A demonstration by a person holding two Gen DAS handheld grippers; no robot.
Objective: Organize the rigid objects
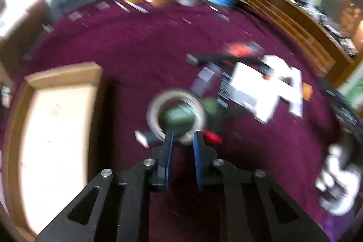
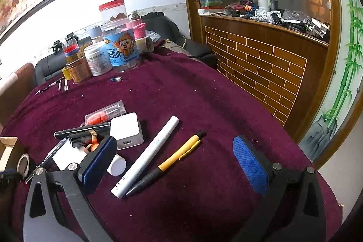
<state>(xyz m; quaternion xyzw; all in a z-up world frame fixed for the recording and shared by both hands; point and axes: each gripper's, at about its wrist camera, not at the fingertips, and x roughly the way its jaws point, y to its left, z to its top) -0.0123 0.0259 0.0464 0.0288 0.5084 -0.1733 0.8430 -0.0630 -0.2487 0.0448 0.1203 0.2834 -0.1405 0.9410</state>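
Note:
The left wrist view is blurred. My left gripper (image 1: 183,140) is shut on the near rim of a pale tape roll (image 1: 154,110), which hangs just above the maroon cloth (image 1: 136,49). An open cardboard box (image 1: 63,74) lies to its left. In the right wrist view my right gripper (image 2: 174,144) stands wide open over a white marker (image 2: 147,155) and a yellow-and-black mechanical pencil (image 2: 172,162), touching neither. Left of them lie a white charger cube (image 2: 127,128), a black pen with a gold band (image 2: 84,129) and an orange packet (image 2: 102,115).
Several jars and tubs (image 2: 122,49) stand at the table's far edge, with thin pens (image 2: 61,84) lying beside them. A wooden brick-patterned counter (image 2: 261,60) with clutter on top runs along the right. Dark sofa cushions sit behind the table.

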